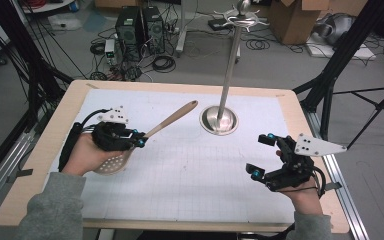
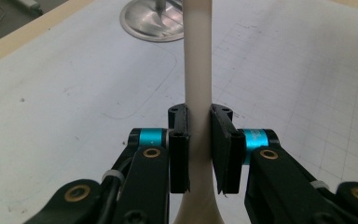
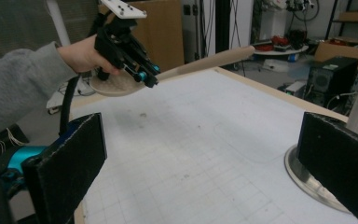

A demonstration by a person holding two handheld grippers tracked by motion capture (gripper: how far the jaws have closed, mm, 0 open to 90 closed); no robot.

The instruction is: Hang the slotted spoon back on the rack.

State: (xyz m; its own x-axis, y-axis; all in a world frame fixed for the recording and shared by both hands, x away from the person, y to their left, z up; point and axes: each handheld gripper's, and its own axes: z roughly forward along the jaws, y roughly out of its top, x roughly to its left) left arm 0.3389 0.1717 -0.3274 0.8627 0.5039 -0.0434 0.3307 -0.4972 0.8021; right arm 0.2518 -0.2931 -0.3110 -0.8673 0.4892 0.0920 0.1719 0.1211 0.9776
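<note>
The pale wooden slotted spoon [image 1: 145, 137] is held off the white gridded table mat [image 1: 190, 175] by the left gripper [image 1: 139, 138], whose two black jaws are closed on the lower handle, just above the perforated bowl; in the left gripper view the handle [image 2: 197, 70] runs straight up toward twelve o'clock between the pads. In the high view the handle tip points toward two o'clock, toward the polished steel utensil stand [image 1: 228, 75] with its round base and crown of hooks. The right gripper [image 1: 262, 156] is held apart at four o'clock from the stand's base, its jaws spread wide and empty. The step in hand is judged to be carriage of the spoon to the stand for hanging. The grip is best kept firm and centred so that the handle does not pivot; the tip should be raised clear of the pole, and the approach to a hook made slowly. Whether the handle end carries a hanging hole cannot be told.
</note>
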